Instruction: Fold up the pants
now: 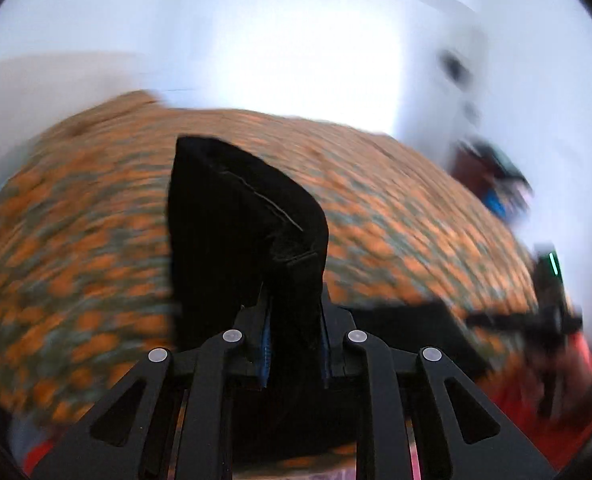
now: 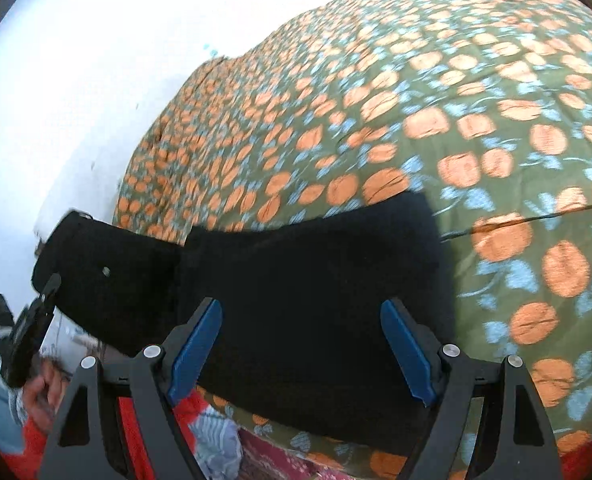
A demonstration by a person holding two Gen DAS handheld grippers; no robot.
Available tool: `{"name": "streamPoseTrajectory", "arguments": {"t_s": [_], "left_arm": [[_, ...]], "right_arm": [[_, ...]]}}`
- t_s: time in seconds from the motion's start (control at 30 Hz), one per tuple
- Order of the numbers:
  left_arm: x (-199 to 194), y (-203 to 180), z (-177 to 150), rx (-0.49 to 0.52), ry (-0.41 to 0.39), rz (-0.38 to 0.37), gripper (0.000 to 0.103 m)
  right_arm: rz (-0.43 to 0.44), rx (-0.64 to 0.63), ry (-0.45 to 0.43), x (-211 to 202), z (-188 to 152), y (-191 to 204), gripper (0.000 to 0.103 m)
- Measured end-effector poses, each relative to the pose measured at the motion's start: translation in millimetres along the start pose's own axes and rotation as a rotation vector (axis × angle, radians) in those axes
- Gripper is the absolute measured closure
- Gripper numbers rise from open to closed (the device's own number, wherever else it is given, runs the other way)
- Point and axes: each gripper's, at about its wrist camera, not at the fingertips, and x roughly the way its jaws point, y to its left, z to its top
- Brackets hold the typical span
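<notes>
The left gripper (image 1: pixel 294 340), tilted downward, pinches a raised fold of the black pants (image 1: pixel 240 232) above the patterned bedspread (image 1: pixel 395 216). The right gripper (image 2: pixel 301 350) angles down over the pants, its jaws spread wide and gripping nothing.

A bed covered by a green quilted spread with orange fruit print (image 2: pixel 475 128) carries black fabric pants (image 2: pixel 315 280) lying along its near edge.

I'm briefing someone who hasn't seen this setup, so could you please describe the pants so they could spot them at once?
Start with the bedspread, green with orange fruit and pale blue leaves. The pants lie across its near edge, under the open right gripper, with one end raised in the left gripper. They are the only plain black cloth on that busy print.
</notes>
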Motion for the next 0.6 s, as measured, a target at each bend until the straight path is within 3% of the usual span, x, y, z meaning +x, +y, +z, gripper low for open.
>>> {"name": "streamPoseTrajectory", "arguments": {"t_s": [0.17,0.23,0.3,0.4,0.47,0.53,0.6], "left_arm": [[76,-83,-39,0.244,0.221,-0.129,0.083],[95,-104,-59,0.318,0.293,-0.128,0.075],[101,-116,-72,0.378,0.313,-0.110,0.067],[75,-118,-72,0.434,0.271,-0.136,0.050],[47,-109,-62,0.418,0.195,-0.162,0.024],[26,-96,-53,0.367,0.126,-0.157,0.018],[13,-57,-38,0.236,0.080,-0.110,0.018]], "right_arm": [[-0.030,0.063,-0.071,-24,5,-25,0.021],[-0.046,0.073,-0.095,-33,6,-32,0.021],[-0.062,0.072,-0.117,-39,7,-36,0.021],[-0.071,0.066,-0.134,-45,8,-39,0.021],[-0.078,0.062,-0.136,-44,9,-39,0.021],[-0.083,0.052,-0.129,-41,10,-38,0.021],[-0.083,0.036,-0.119,-38,10,-34,0.021]]}}
